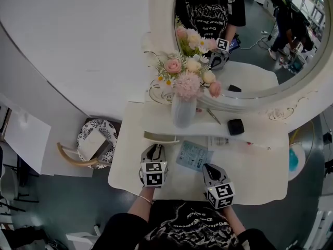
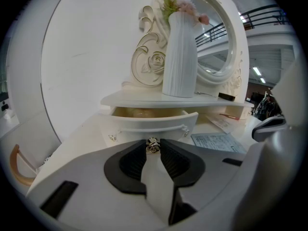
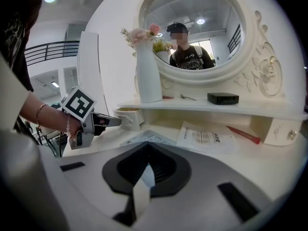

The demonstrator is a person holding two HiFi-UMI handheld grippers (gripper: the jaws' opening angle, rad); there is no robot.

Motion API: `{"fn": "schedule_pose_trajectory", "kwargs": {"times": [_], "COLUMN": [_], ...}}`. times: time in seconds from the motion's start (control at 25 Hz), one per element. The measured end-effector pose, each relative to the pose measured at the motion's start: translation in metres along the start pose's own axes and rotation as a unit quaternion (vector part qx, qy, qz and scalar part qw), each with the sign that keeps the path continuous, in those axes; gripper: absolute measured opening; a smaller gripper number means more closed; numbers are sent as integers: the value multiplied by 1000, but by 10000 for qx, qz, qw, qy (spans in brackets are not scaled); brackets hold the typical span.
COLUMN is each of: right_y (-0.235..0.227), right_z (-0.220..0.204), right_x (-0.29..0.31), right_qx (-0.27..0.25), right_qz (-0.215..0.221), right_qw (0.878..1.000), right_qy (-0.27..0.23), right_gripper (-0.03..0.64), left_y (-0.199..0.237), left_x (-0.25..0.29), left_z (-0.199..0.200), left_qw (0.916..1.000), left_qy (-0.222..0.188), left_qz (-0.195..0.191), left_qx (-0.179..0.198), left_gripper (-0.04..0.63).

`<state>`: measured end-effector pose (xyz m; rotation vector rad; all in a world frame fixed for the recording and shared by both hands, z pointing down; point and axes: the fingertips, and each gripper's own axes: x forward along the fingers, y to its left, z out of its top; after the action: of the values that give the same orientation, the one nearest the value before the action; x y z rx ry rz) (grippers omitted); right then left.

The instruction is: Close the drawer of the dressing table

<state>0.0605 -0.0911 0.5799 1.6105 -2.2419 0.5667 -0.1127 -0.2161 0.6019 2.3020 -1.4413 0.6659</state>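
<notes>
The white dressing table (image 1: 260,176) has a small drawer (image 1: 161,138) under its left shelf, pulled partly out. In the left gripper view the drawer front (image 2: 144,124) stands out with its inside showing. A small metal knob (image 2: 152,146) sits between the jaw tips of my left gripper (image 2: 153,147), and both pads press on it. The head view shows my left gripper (image 1: 154,151) pointing at the drawer. My right gripper (image 1: 209,169) hovers over the tabletop to the right, shut and holding nothing. The right gripper view shows my left gripper (image 3: 115,121) at the drawer (image 3: 131,118).
A white vase of flowers (image 1: 183,108) stands on the shelf above the drawer. A black box (image 1: 235,126) also lies on the shelf. A blue leaflet (image 1: 193,155), a white paper (image 1: 223,141) and a red pen (image 3: 243,134) lie on the tabletop. A chair (image 1: 93,145) stands left of the table.
</notes>
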Motion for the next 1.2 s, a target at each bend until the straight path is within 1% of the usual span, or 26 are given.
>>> {"fn": "schedule_pose_trajectory", "kwargs": {"times": [1.2], "right_y": [-2], "right_z": [-4], "right_x": [1], "right_qx": [19], "right_qz": [-22], "right_qw": [10000], "right_qy": [85], "right_gripper": [10], "left_y": [3], "left_x": [4], "left_z": [4], "left_qw": [10000], "left_qy": [-50], "left_qz": [-10], "left_qx": [76], "left_gripper": [101]}}
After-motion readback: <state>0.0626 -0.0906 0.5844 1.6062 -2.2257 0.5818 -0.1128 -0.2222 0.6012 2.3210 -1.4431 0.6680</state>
